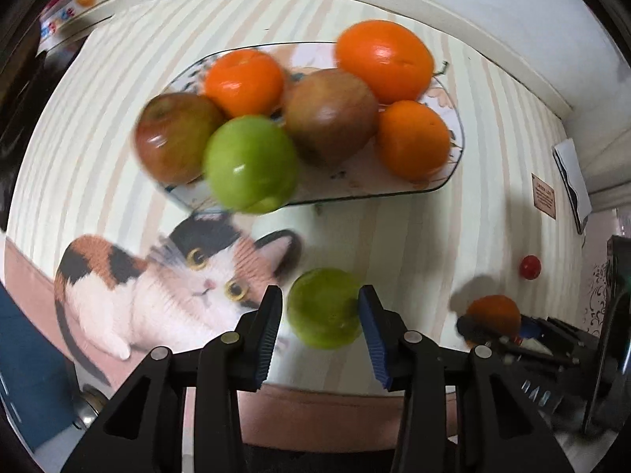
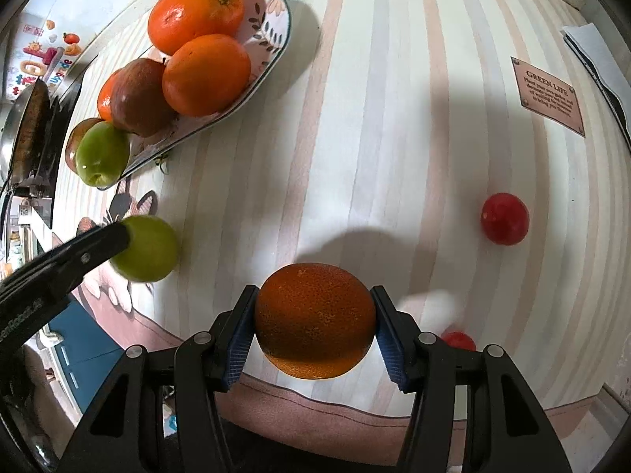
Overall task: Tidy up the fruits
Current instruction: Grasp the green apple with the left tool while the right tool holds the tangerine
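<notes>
A patterned plate (image 1: 453, 165) (image 2: 276, 51) holds three oranges, two reddish apples and a green apple (image 1: 252, 163) at its near edge. My left gripper (image 1: 321, 299) points straight down at the cat-print tablecloth (image 1: 165, 287), its blue pads closed on a second green apple (image 1: 323, 307) (image 2: 150, 248). One of its black fingers (image 2: 90, 248) shows in the right wrist view. My right gripper (image 2: 314, 295) is shut on a dark orange (image 2: 315, 321) (image 1: 493, 311), held a little above the cloth.
Two small red fruits lie on the striped cloth: one (image 2: 504, 218) (image 1: 529, 267) to the right, another (image 2: 457, 341) half hidden behind my right finger. A brown label (image 2: 548, 94) and white paper (image 2: 591, 51) sit far right. The table's edge runs just below both grippers.
</notes>
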`<action>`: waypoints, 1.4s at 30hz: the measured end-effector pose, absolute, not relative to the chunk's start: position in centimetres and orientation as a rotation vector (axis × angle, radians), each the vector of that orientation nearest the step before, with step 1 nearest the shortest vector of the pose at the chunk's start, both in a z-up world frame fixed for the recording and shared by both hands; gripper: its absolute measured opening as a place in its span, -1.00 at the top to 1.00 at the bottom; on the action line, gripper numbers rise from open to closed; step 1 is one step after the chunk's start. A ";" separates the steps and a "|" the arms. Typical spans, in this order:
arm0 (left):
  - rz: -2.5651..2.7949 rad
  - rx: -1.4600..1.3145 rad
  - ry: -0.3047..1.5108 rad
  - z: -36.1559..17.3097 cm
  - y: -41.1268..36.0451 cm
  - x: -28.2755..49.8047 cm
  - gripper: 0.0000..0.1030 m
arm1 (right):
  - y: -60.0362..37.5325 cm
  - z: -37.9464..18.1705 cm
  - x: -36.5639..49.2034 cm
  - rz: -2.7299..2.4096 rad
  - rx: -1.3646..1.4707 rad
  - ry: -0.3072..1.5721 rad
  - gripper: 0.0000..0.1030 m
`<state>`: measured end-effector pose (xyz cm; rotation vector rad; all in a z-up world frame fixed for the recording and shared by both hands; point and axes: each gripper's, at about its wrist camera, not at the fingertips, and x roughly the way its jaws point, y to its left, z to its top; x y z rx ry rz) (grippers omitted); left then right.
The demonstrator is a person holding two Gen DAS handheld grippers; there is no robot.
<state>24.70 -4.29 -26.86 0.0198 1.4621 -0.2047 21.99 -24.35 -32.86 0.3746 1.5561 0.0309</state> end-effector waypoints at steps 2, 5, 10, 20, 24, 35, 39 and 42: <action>-0.186 -0.006 1.489 -26.6 -3.2 24.2 0.25 | -25.2 -33.0 21.6 0.025 0.382 1.554 -0.15; -0.174 -0.104 1.492 -25.8 -0.7 23.4 0.23 | -26.1 -33.1 21.0 0.018 0.406 1.554 -0.15; -0.163 -0.150 1.500 -25.9 0.2 25.4 -0.04 | -27.3 -33.2 20.5 0.009 0.422 1.552 -0.15; -0.226 0.012 1.639 -28.2 -2.2 23.5 -0.05 | -28.3 -32.3 19.6 0.008 0.428 1.548 -0.15; -0.278 0.055 1.658 -28.5 -3.2 22.6 -0.12 | -28.7 -32.5 19.2 0.012 0.429 1.555 -0.14; -0.317 0.099 1.665 -30.9 -7.3 24.0 -0.20 | -28.4 -33.7 18.7 0.006 0.415 1.568 -0.14; -0.313 0.144 1.670 -31.6 -8.1 24.1 -0.18 | -28.4 -33.7 18.6 0.000 0.408 1.567 -0.14; -0.316 0.087 1.691 -31.8 -7.9 24.3 -0.18 | -28.4 -33.6 18.5 -0.004 0.414 1.568 -0.15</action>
